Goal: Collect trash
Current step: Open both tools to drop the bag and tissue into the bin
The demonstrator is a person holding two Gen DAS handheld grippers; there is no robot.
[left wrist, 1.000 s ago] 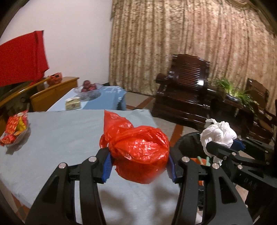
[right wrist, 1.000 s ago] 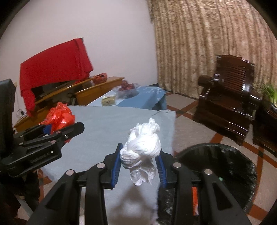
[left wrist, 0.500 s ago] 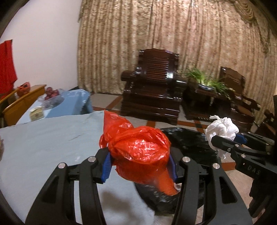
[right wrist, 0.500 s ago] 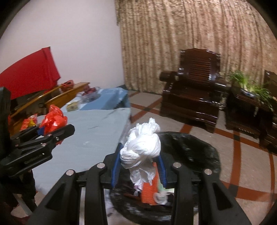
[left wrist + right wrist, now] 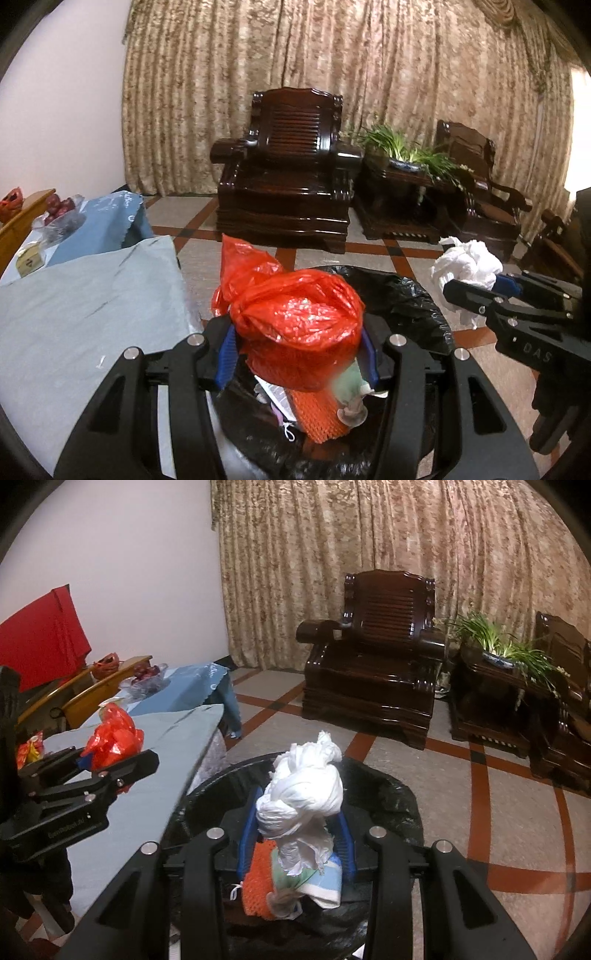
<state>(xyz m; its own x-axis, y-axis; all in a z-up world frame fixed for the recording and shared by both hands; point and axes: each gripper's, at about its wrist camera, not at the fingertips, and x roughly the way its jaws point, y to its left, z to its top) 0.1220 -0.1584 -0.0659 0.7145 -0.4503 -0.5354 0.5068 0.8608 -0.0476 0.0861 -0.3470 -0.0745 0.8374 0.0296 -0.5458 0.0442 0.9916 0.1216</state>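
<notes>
Two claws over bin (image 5: 391, 794): left gripper (image 5: 297, 350) pinching red bag (image 5: 295, 321), right gripper (image 5: 297, 834) pinching white bag (image 5: 301, 801), w/ trash below.

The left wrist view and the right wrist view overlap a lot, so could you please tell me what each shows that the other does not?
Only the left wrist view shows a small box on the table. Only the right wrist view shows a red cloth on the wall. Both show the red bag in the left gripper, the white bag in the right gripper, and the black bin.
</notes>
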